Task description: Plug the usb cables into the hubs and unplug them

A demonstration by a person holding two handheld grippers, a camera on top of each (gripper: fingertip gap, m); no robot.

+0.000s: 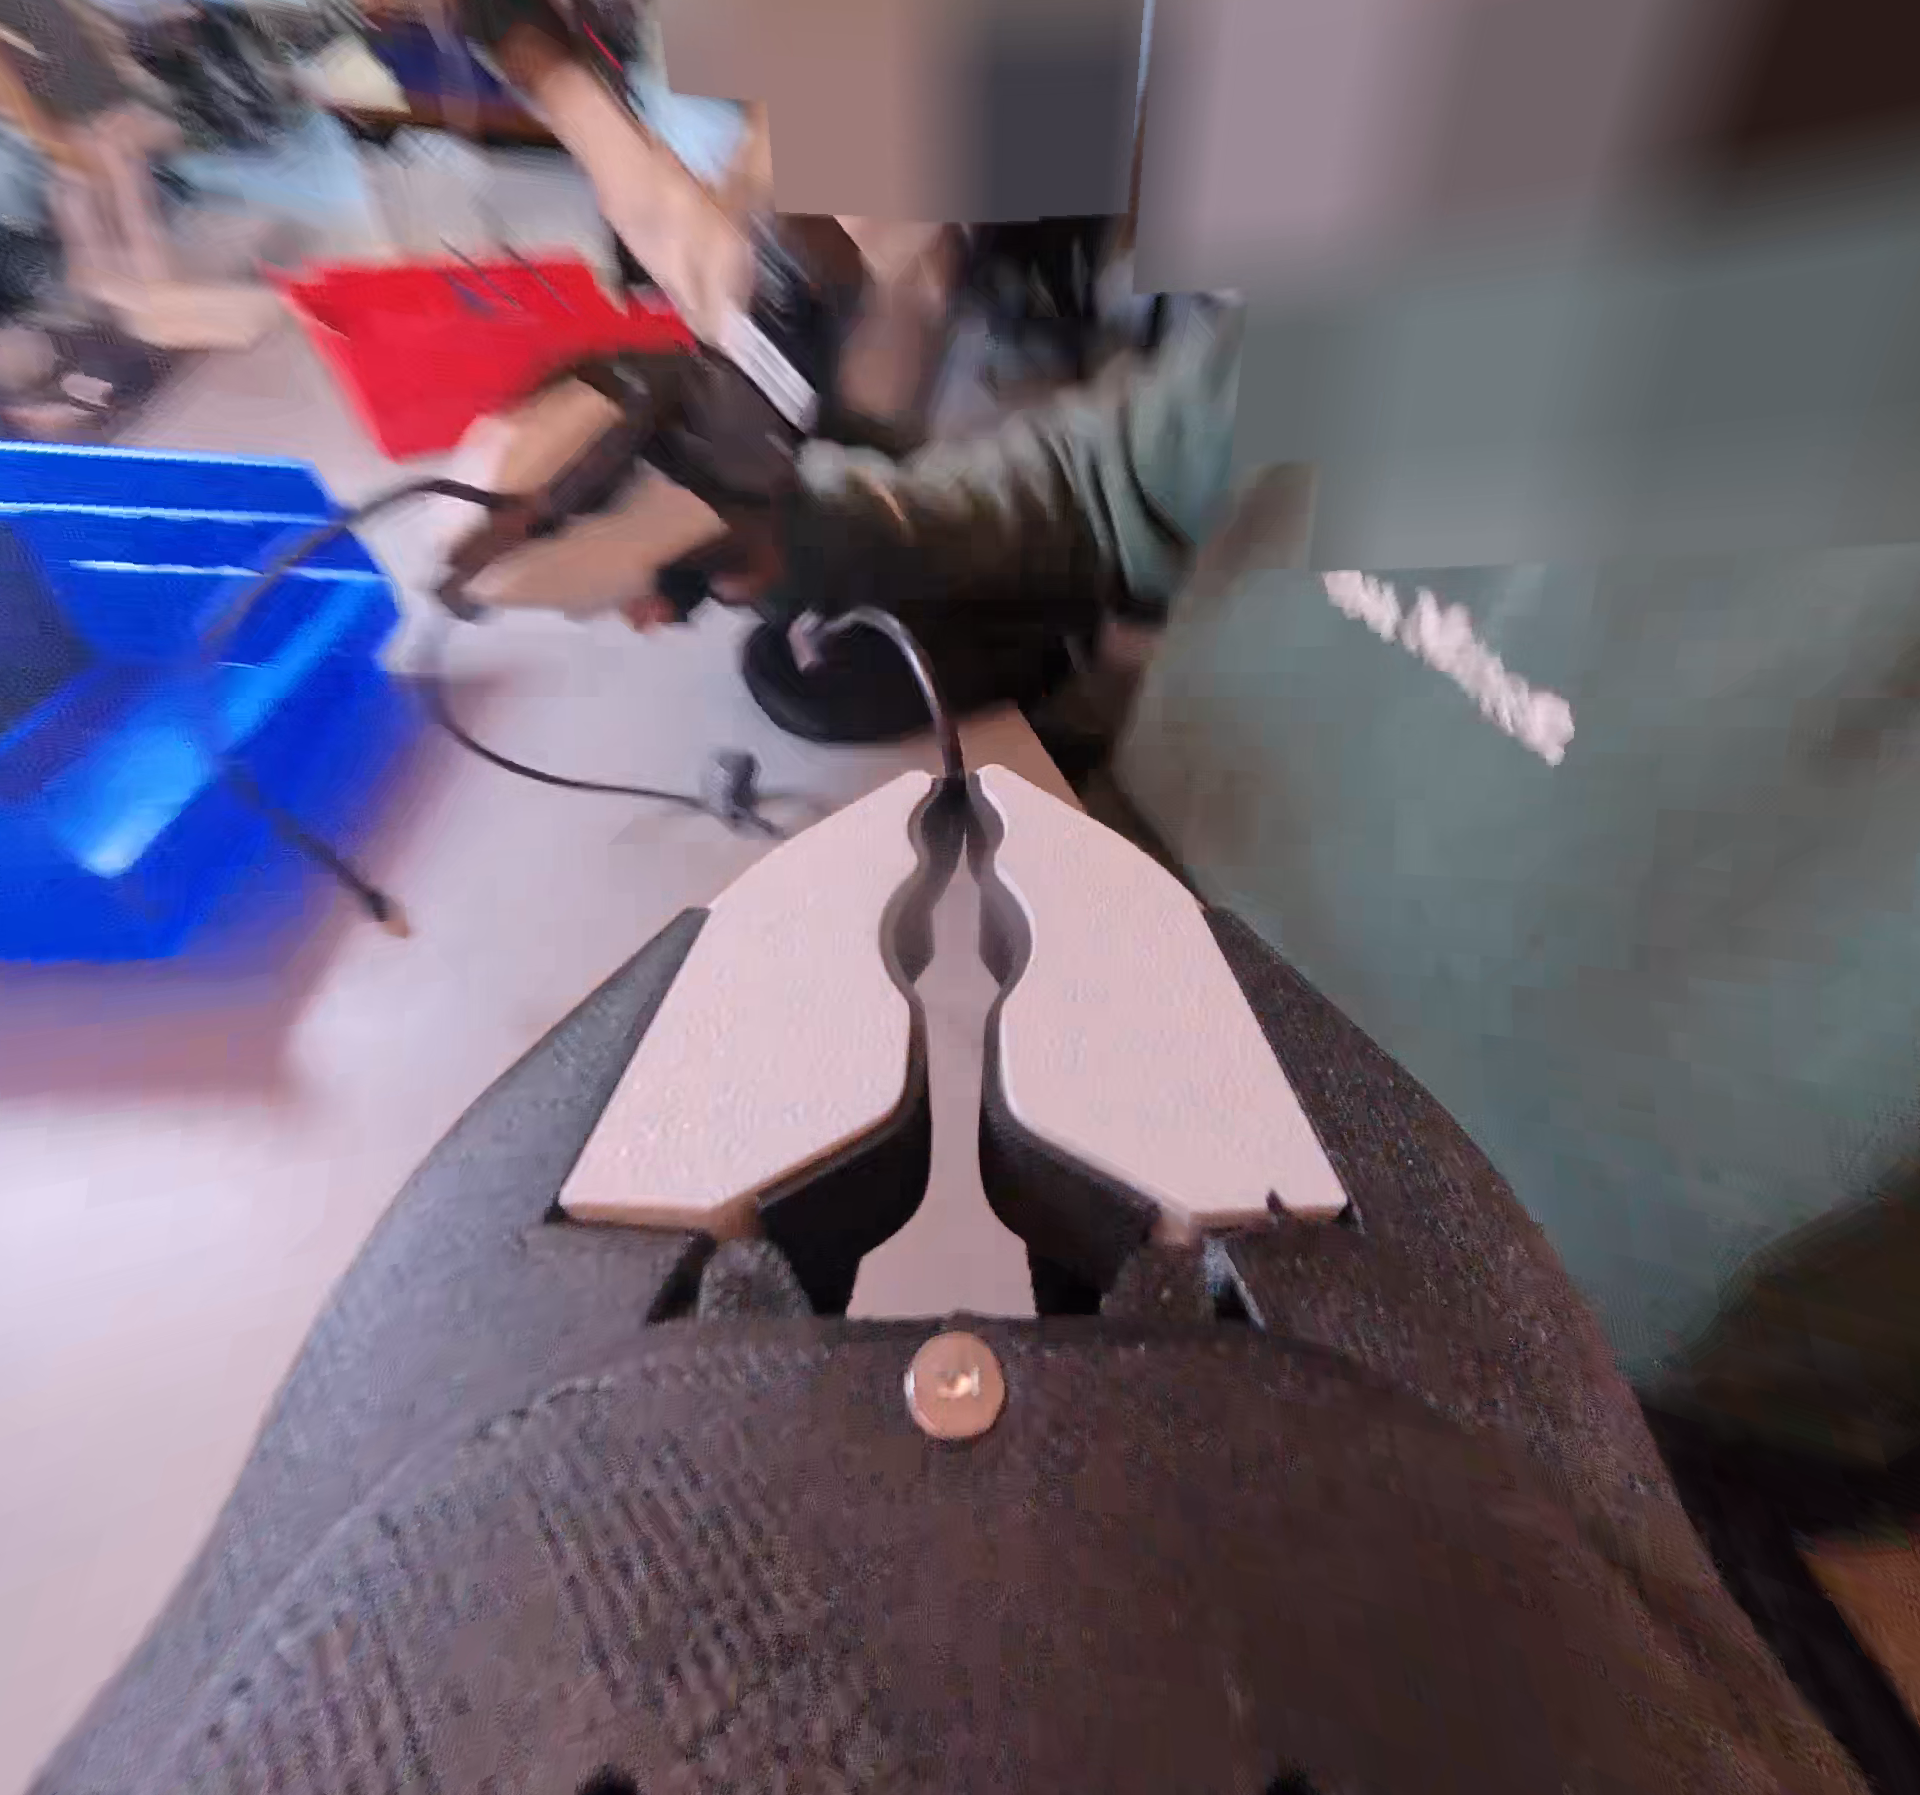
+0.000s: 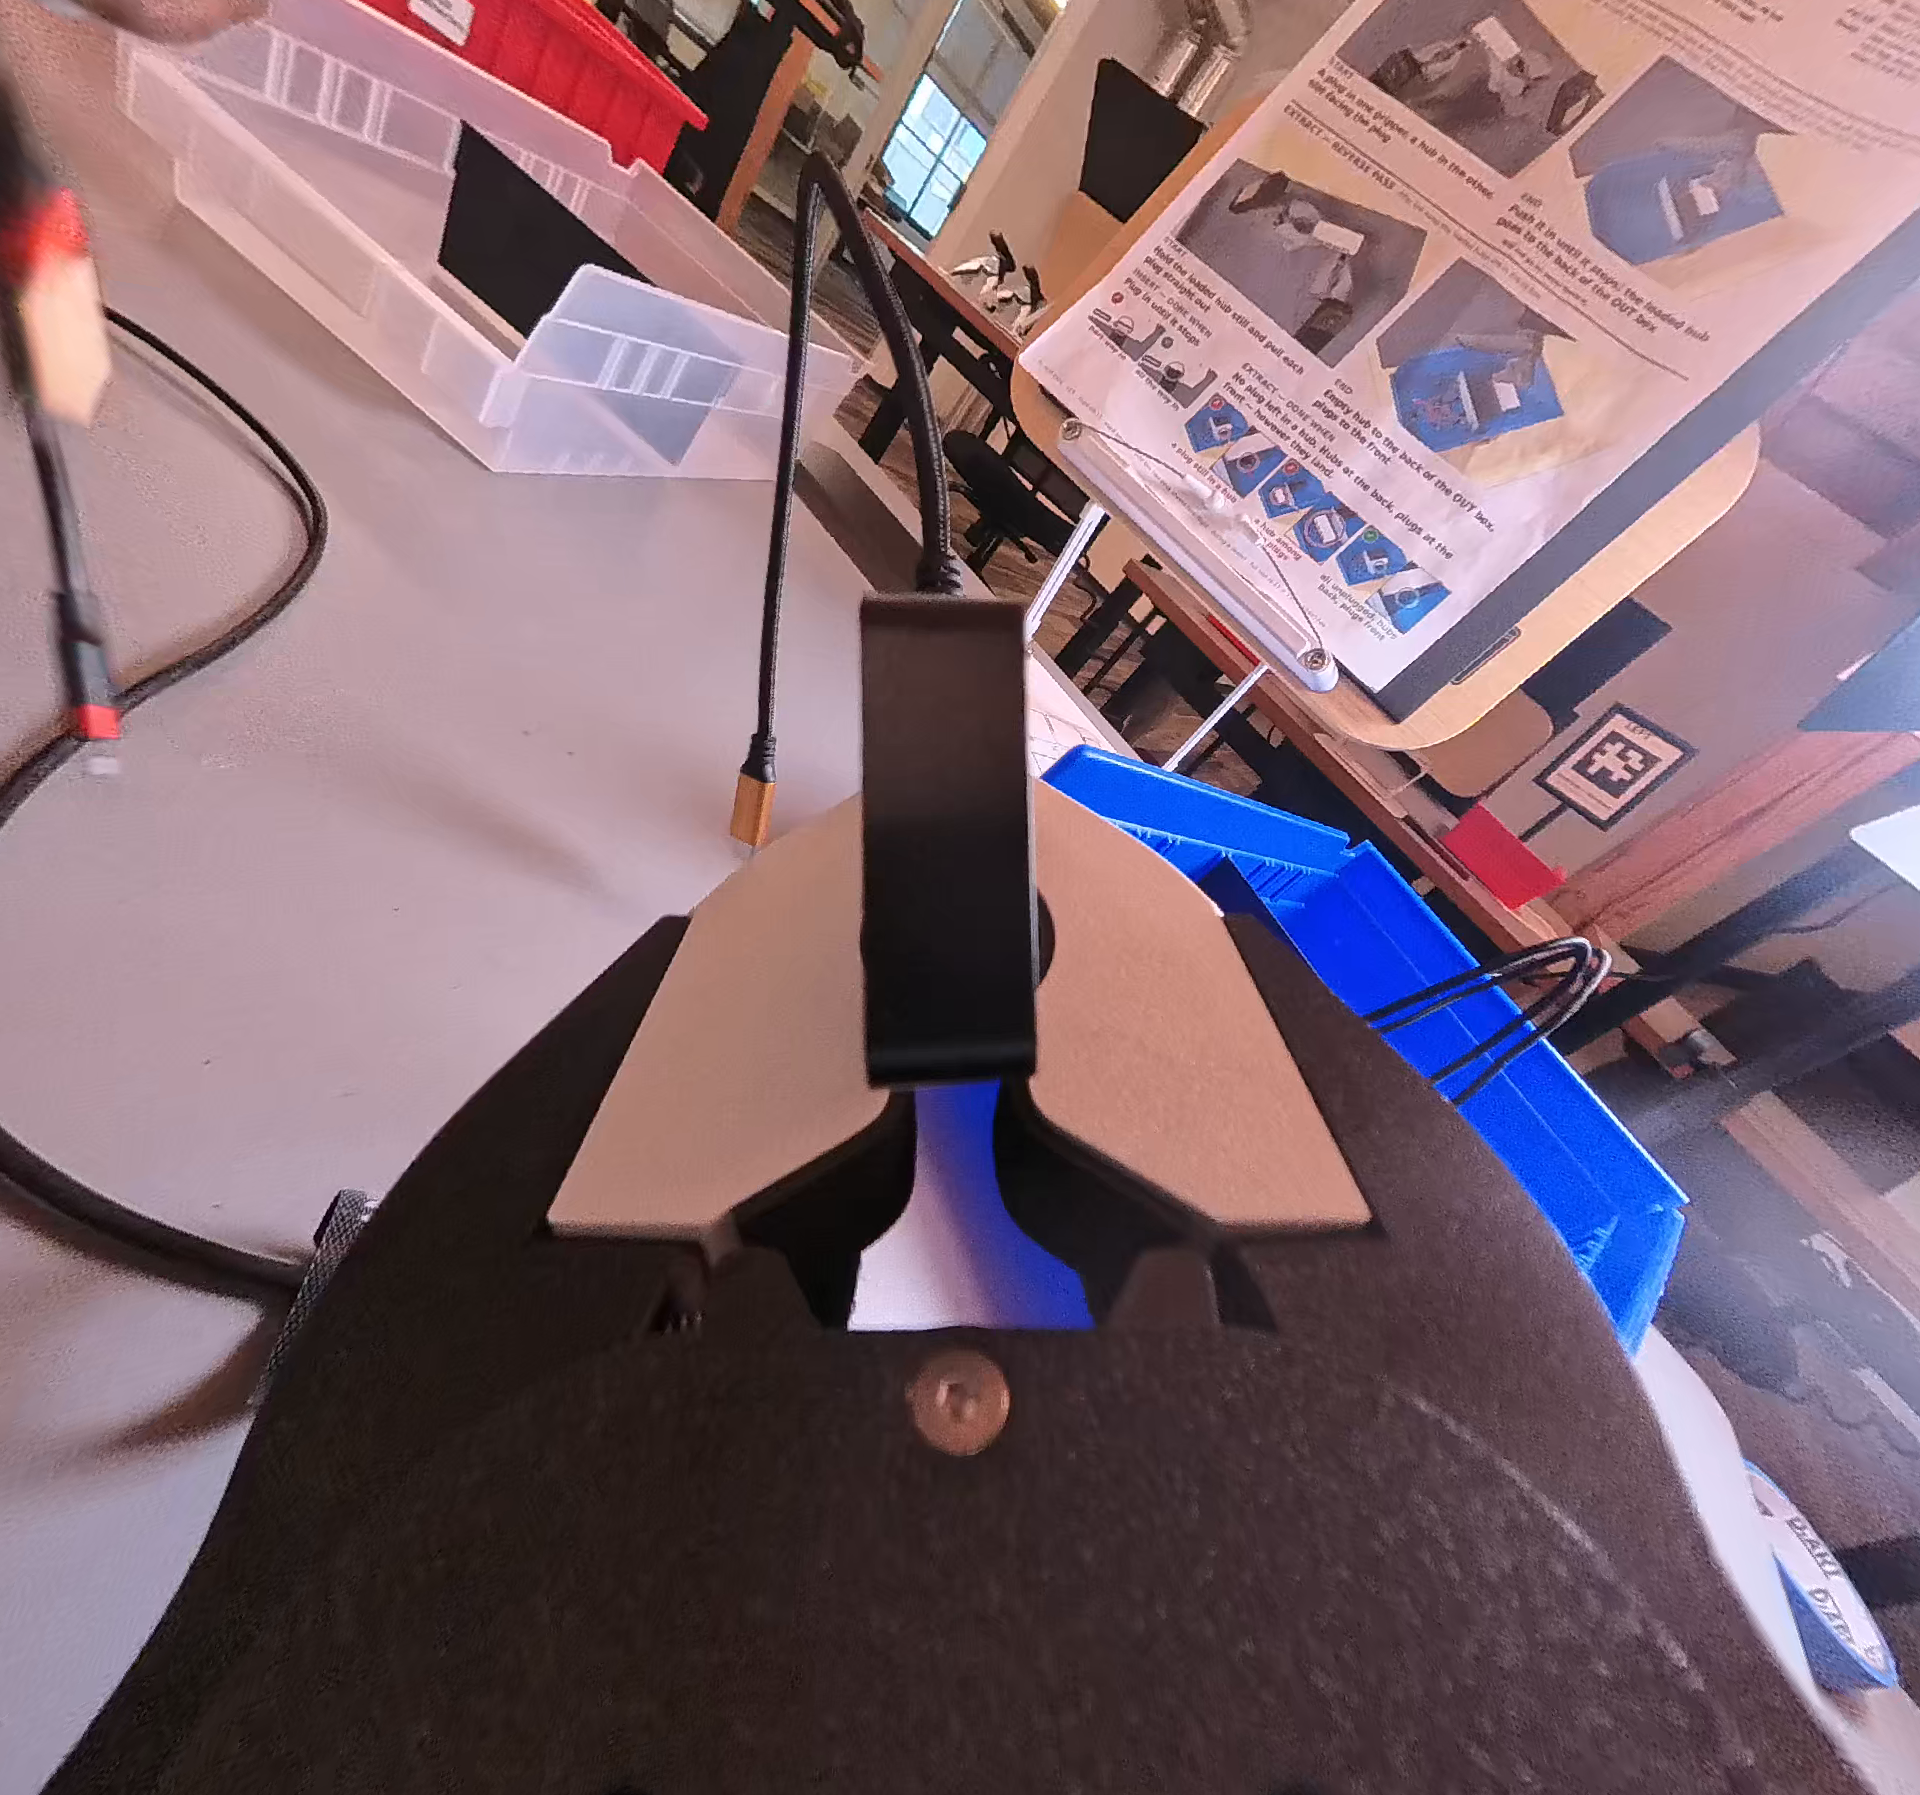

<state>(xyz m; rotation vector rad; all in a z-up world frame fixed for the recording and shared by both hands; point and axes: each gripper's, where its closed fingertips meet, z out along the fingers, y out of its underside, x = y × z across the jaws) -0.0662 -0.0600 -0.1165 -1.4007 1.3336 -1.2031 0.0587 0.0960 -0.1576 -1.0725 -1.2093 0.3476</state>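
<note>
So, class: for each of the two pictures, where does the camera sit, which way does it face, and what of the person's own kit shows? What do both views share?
Left wrist view: sits behind the left gripper, facing across the grey table toward the person's green sleeve; its fingers pinch a thin black cable.
Right wrist view: sits behind the right gripper, facing a clear tray and instruction poster; its fingers clamp a black USB hub.
Shared: table, blue bin, red bin.

printed instruction poster (image 2: 1455, 291), marker sign (image 2: 1616, 761)
</note>
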